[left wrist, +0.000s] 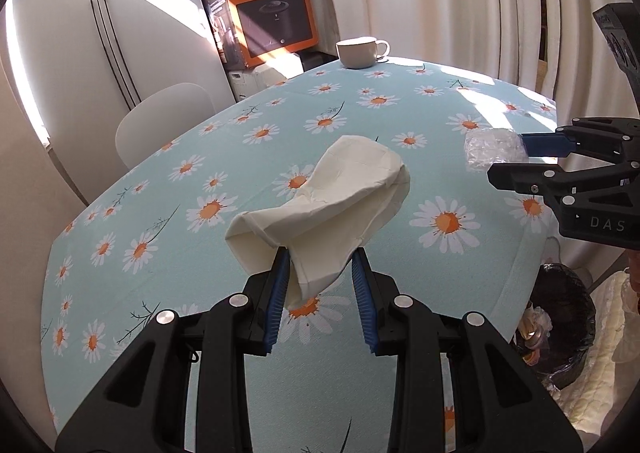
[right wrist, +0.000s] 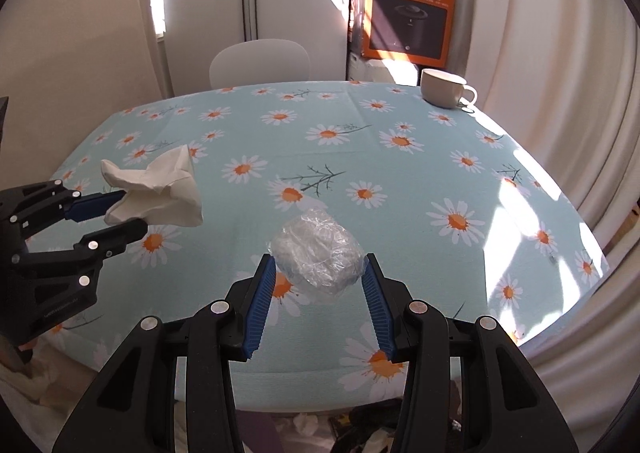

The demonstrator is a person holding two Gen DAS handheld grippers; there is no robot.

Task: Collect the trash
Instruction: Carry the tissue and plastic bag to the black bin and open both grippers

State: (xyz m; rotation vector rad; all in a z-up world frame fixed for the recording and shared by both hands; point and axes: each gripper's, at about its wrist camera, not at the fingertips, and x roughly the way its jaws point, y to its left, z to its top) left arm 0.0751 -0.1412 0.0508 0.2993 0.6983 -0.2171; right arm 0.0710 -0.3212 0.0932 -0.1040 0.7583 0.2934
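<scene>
Colour rundown: the tabletop (right wrist: 400,181) wears a pale aqua cloth printed all over with white daisies, orange centres, plus a few thin dark sprigs. The crumpled tissue (left wrist: 324,209) is cream-white, and the plastic wad (right wrist: 320,253) is clear with a whitish sheen. The mug (right wrist: 442,89) is plain off-white. The box (right wrist: 408,9) in the corner is bright orange with a dark panel. Both the left gripper (left wrist: 320,273) and the right gripper (right wrist: 320,273) are black with ribbed blue pads. The curtains (left wrist: 460,1) are cream.
</scene>
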